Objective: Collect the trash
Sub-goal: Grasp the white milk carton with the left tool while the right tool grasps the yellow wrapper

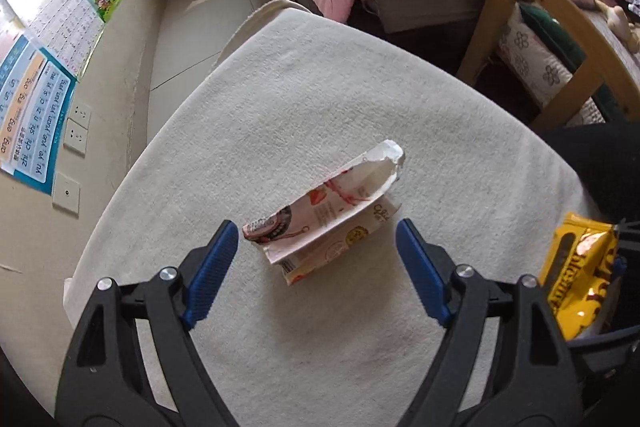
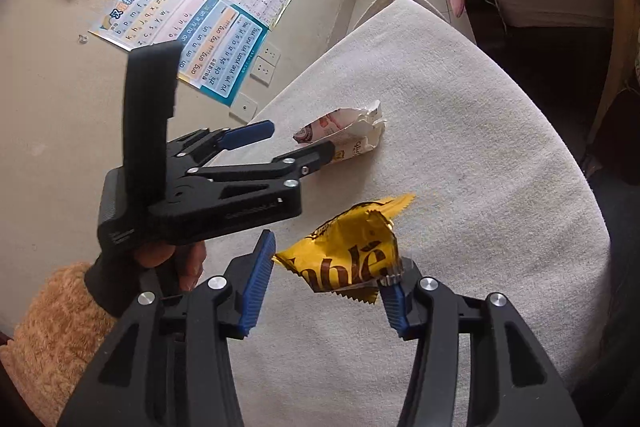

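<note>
Between the left gripper's wide-open fingers lay the pink wrapper, flat on the tabletop. The right gripper looked clamped on the yellow wrapper by one crinkly edge, which could easily slip free.

Bench: we see it draped in a cream, fuzzy cloth.
Lying on it: we find a torn white wrapper, flattened, near the middle.
</note>
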Demonstrator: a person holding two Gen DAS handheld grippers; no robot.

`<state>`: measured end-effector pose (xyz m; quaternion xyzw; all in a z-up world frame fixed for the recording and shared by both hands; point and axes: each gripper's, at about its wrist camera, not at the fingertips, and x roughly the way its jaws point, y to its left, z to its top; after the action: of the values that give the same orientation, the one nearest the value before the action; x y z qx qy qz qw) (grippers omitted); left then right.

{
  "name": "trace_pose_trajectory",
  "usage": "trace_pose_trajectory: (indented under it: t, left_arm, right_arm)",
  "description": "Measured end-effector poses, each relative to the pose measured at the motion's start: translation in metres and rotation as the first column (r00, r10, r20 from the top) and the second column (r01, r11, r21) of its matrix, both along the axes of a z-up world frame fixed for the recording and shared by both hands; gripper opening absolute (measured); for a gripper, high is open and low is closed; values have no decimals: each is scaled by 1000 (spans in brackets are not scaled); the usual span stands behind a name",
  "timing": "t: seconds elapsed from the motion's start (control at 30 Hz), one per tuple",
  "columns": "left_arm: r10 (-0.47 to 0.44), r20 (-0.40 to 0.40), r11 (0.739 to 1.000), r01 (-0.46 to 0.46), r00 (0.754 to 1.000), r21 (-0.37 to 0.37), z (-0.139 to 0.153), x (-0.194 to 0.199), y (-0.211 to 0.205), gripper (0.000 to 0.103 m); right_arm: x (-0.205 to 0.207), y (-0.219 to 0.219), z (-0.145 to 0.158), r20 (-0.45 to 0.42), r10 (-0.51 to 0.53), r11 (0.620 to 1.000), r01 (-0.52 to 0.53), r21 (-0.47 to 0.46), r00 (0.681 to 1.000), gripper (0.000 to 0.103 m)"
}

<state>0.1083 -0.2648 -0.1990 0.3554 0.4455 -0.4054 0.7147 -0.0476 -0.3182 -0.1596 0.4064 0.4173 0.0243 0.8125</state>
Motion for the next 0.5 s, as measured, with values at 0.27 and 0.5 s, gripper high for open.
trace_pose_trajectory:
  t: [0.27,0.5]
  left_arm:
    - [111,-186,994,-110,976,17,-31,25,-13,51]
    - [228,-237,965,-252,944,-78,-20,16,14,26]
  right_arm:
    - [2,0,-3,7,6,999,-6,35,1000,50]
    - [3,0,-6,-3,4,1000,-4,22,1000,50]
